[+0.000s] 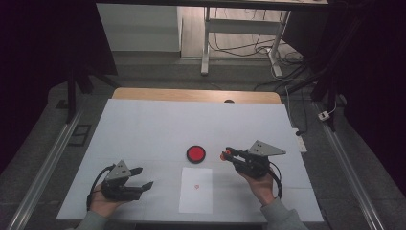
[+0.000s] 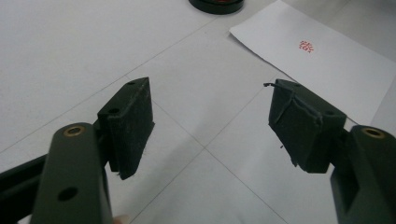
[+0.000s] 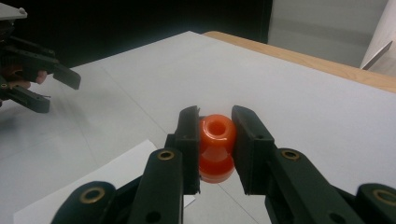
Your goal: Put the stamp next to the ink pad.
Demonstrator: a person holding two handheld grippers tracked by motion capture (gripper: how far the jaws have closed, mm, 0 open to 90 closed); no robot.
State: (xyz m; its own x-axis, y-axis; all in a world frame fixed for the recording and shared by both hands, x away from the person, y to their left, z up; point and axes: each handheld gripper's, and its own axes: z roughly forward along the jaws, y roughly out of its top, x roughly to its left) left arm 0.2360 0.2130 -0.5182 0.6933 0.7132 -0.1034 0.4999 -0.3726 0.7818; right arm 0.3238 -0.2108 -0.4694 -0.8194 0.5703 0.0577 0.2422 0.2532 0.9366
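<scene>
Right gripper view has the right gripper (image 3: 215, 140) clamped on an orange stamp (image 3: 216, 147), its long axis running along the jaws, the holed end facing the camera. High view: the stamp (image 1: 224, 155) hangs just right of the red ink pad (image 1: 196, 154), above the white paper (image 1: 196, 190). Left gripper (image 1: 142, 177) rests spread apart, well left, nothing between them.

We see a glossy orange plastic stamp (image 3: 215, 147), matt black jaw pads, and smooth white paper (image 1: 196, 189).
</scene>
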